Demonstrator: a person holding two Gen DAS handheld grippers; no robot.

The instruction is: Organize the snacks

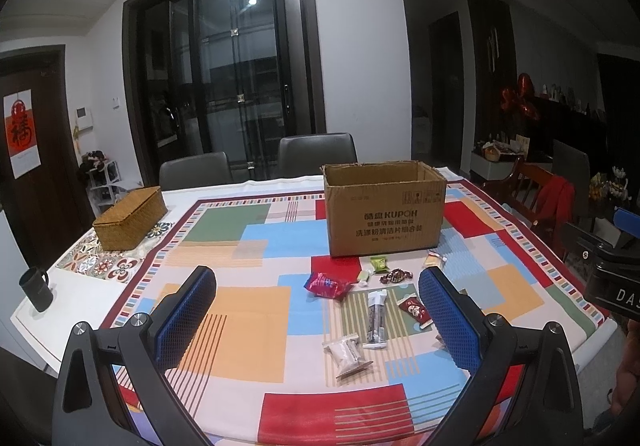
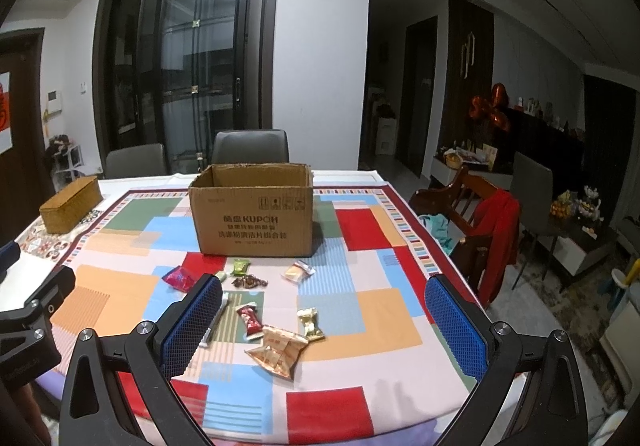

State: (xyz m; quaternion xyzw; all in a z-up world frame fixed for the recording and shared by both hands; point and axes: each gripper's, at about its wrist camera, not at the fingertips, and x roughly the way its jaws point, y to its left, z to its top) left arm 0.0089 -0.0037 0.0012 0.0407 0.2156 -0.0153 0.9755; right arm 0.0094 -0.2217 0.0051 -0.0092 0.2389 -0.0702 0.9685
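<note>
A: Toward twelve o'clock on the patchwork tablecloth [image 1: 248,310], a cardboard box [image 1: 386,220] is standing upright with its flaps open. Is anything sitting inside it?

B: I cannot tell; from both wrist views only the bare inner walls are showing, and the floor of the box is hidden behind the front panel. At about ten o'clock in the left view, a woven basket [image 1: 130,218] is resting near the table edge with its lid on, so its contents are hidden too.

A: And where are the snacks lying?

B: All outside, on the cloth just in front of the box. A red packet [image 1: 326,285] is lying near the middle, a green candy [image 1: 379,264] just before the box front, a dark twisted candy [image 1: 395,276] beside it, a long silver stick pack [image 1: 376,320] nearer the camera, and a clear bag of white powder [image 1: 348,354] nearest of all. In the right view a crinkled gold-and-red bag [image 2: 278,350] is lying at six o'clock from the box, with a small gold candy [image 2: 311,323] just beside it.

A: What are the claws doing?

B: Both are hovering spread wide, grasping nothing: the left gripper [image 1: 318,320] and the right gripper [image 2: 324,326] (blue pads well apart). A black mug [image 1: 36,288] is sitting at nine o'clock.
</note>
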